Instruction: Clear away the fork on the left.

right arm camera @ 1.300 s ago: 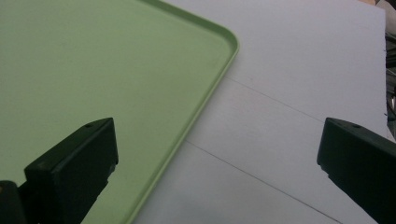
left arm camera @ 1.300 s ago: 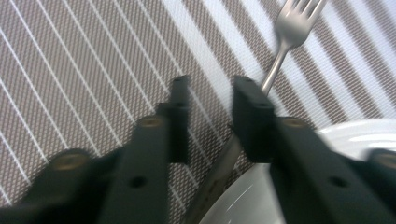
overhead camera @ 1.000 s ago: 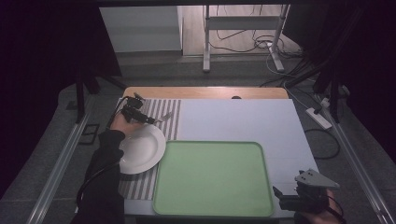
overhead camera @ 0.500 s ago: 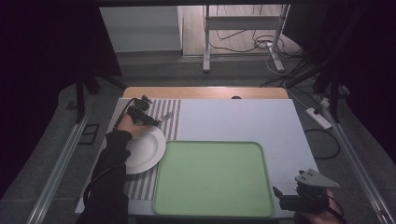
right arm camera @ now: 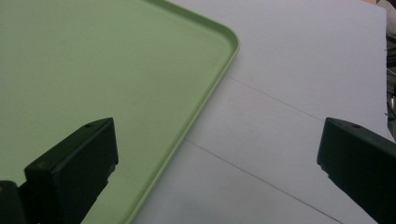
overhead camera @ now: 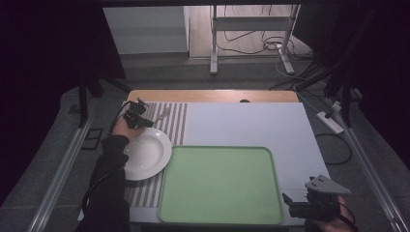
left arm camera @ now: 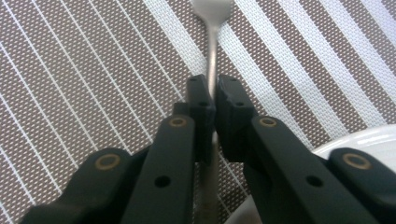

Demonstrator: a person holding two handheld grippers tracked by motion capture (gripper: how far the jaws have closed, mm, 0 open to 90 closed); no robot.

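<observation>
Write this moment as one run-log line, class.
left gripper: jaws just closed, shut on spoon handle | spoon: on striped placemat beside white plate | right gripper: open, beside green tray

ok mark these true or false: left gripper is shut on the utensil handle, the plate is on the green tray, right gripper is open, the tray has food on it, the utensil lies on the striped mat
1. The left gripper is shut on the utensil handle: true.
2. The white plate is on the green tray: false, it sits on the striped placemat beside the tray.
3. The right gripper is open: true, nothing between its jaws.
4. The tray has food on it: false, it is bare.
5. The utensil lies on the striped placemat: true.
</observation>
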